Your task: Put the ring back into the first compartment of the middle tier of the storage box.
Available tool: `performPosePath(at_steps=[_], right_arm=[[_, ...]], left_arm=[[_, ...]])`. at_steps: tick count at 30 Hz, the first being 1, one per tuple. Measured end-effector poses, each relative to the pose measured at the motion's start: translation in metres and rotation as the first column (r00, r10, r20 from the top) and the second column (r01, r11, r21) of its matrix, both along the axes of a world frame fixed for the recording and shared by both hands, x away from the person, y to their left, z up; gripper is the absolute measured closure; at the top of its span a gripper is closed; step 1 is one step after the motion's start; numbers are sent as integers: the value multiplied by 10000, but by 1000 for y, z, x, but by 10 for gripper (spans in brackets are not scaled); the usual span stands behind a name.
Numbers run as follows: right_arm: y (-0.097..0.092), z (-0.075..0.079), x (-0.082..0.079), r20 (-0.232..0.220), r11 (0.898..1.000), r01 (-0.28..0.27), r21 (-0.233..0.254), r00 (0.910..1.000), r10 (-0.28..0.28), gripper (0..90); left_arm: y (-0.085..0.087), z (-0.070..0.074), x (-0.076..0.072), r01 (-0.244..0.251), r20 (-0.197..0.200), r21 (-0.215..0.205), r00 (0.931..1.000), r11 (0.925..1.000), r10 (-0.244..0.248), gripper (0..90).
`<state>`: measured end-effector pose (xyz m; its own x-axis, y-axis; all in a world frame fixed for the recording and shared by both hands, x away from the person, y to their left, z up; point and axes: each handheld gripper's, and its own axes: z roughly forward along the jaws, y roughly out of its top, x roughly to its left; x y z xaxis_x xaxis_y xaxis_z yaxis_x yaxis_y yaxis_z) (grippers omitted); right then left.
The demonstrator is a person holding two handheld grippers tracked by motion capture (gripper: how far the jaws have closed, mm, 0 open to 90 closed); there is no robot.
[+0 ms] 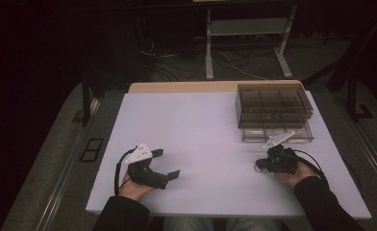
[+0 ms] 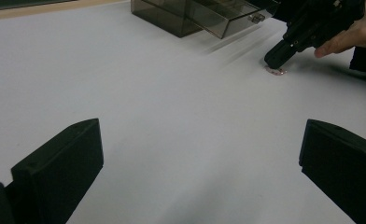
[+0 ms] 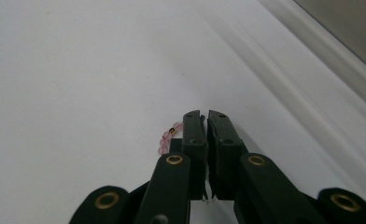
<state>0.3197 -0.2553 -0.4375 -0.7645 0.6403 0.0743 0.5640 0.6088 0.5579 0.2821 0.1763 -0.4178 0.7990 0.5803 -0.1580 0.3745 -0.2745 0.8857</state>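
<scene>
White tabletop (image 1: 201, 144) carries a smoke-tinted clear drawer box (image 1: 273, 103) at the far right, its lower drawer (image 1: 277, 134) pulled out toward the near side, compartments visible but contents too dim to tell. Left hand-held gripper (image 1: 169, 164) rests near-left on the tabletop, jaws standing wide apart with nothing between them; in the left gripper view the bare surface lies between its two black jaws. Right hand-held gripper (image 3: 205, 116) sits near-right, just in front of the open drawer, tips down at the tabletop, jaws drawn together to a hairline gap. A small pink bead bracelet (image 3: 166, 138) with one dark bead lies on the tabletop right at those tips, its visible arc showing just to the left of the left jaw in the right gripper view; the rest is hidden under the jaws, so judged pinched, though the contact itself cannot be seen. Bracelet is by far nearer the right hand; the drawer lies just beyond it, on the far side. No brand, label or writing legible anywhere.
</scene>
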Motion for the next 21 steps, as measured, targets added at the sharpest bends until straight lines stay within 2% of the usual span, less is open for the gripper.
performPosePath(at_steps=[5, 21], right_arm=[[-4, 0, 2, -346, 9995, 69, 320, 9994, -58, 852], [-11, 8, 1, -263, 9961, 240, 850, 9994, -218, 852]], left_arm=[[0, 0, 0, 19, 6, 15, 10000, 10000, -19, 0], [0, 0, 0, 52, 7, 42, 10000, 10000, -53, 0]])
